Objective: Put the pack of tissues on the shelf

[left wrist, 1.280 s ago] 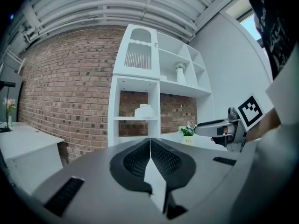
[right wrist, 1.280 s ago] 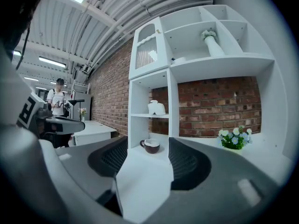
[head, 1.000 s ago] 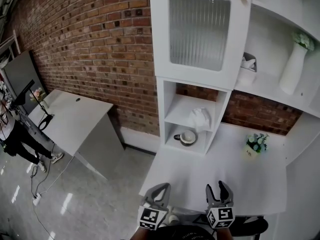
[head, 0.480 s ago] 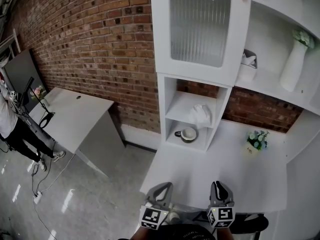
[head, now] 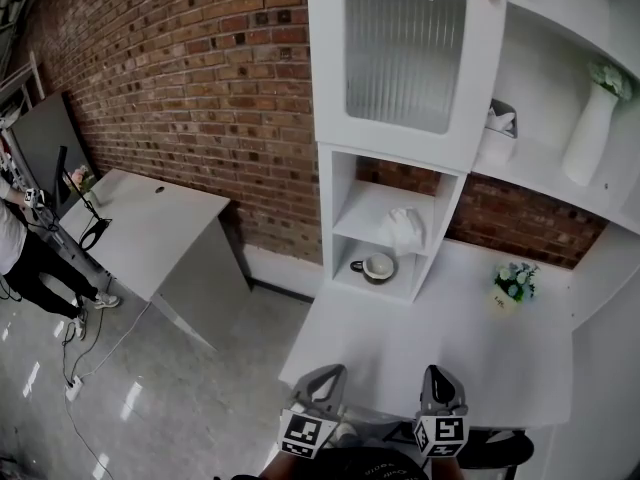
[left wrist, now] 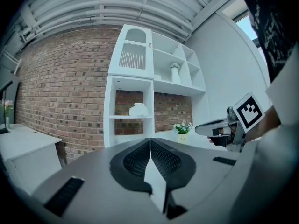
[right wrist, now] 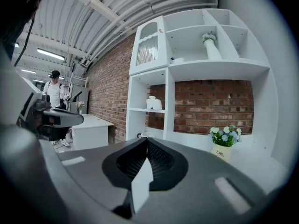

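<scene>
Pack [head: 400, 230]: white and crumpled-looking, in the middle cubby [head: 362, 208], one level above the cup [head: 377, 267].
Handling: probably light and soft, with a wrapper that may slip; pinch gently across the middle.
Left gripper [head: 323, 378]: jaws together, empty, well apart from the pack.
Right gripper [head: 441, 378]: jaws have just been closing and now meet on nothing.
Progress: the pack seems to be already shelved.

mock living-room set in an industrial hall. brick wall [head: 200, 98], white shelf unit [head: 326, 218], vase [head: 585, 143]. ceiling pipes [right wrist: 154, 8] overhead.
</scene>
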Demonstrator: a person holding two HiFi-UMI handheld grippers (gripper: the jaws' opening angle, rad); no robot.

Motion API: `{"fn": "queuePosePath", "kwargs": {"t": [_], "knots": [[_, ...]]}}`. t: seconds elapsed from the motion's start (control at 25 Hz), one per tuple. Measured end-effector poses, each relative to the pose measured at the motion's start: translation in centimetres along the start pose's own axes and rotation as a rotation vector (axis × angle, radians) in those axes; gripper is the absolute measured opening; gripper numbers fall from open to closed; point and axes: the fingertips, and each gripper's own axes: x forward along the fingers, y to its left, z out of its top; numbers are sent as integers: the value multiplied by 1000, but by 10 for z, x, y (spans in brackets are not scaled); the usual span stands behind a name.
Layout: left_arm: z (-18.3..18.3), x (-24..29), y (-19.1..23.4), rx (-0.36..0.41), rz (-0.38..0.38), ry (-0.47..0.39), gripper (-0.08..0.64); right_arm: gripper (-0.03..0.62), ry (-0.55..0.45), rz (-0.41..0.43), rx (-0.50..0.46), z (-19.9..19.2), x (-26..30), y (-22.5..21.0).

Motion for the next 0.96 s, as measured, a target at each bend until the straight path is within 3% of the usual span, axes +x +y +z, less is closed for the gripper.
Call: {"fn": "queuePosePath", "kwargs": {"t": [0.96], "knots": [[-7,11,7,-16,16,12,11,5,22,32,-40,-4,12,3]]}}
